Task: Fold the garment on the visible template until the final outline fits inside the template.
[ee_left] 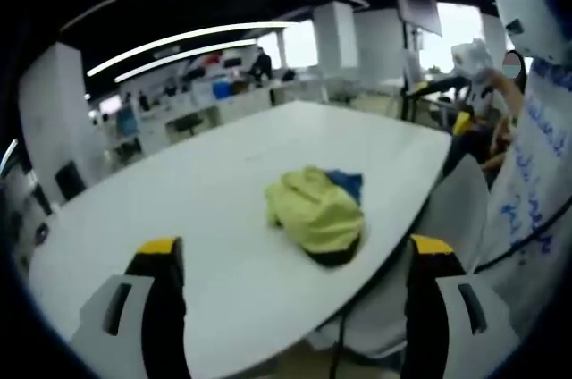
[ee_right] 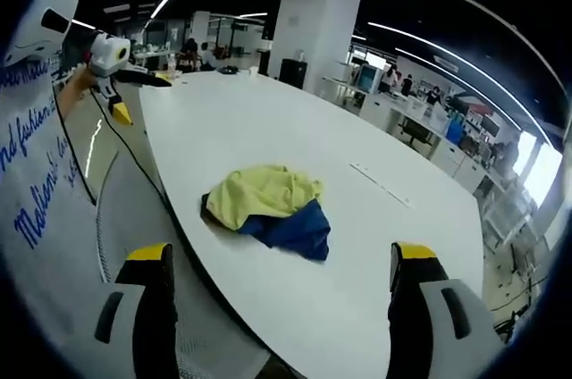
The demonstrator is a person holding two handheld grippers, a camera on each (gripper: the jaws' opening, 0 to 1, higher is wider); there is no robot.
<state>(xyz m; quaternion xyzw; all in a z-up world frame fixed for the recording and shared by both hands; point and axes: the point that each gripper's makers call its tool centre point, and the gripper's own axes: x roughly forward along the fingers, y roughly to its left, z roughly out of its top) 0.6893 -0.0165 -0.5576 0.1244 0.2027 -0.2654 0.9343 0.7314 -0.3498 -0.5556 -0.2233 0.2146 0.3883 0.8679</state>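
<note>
A crumpled garment (ee_left: pixel 315 214), yellow with a blue part behind it, lies in a heap on the white table (ee_left: pixel 206 182) near its edge. My left gripper (ee_left: pixel 297 258) is held back from the heap, jaws wide open with nothing between them. In the right gripper view the same garment (ee_right: pixel 268 205) shows yellow at the left and blue at the front right. My right gripper (ee_right: pixel 281 258) is open too and short of the cloth. Each view also catches the other gripper in a hand: the right gripper (ee_left: pixel 466 64) and the left gripper (ee_right: pixel 109 53).
The person's white printed shirt (ee_right: pixel 36 182) stands at the table edge beside a white chair (ee_left: pixel 456 209). A thin strip (ee_right: pixel 380 184) runs across the white table (ee_right: pixel 268 120). Desks, pillars and people fill the office behind.
</note>
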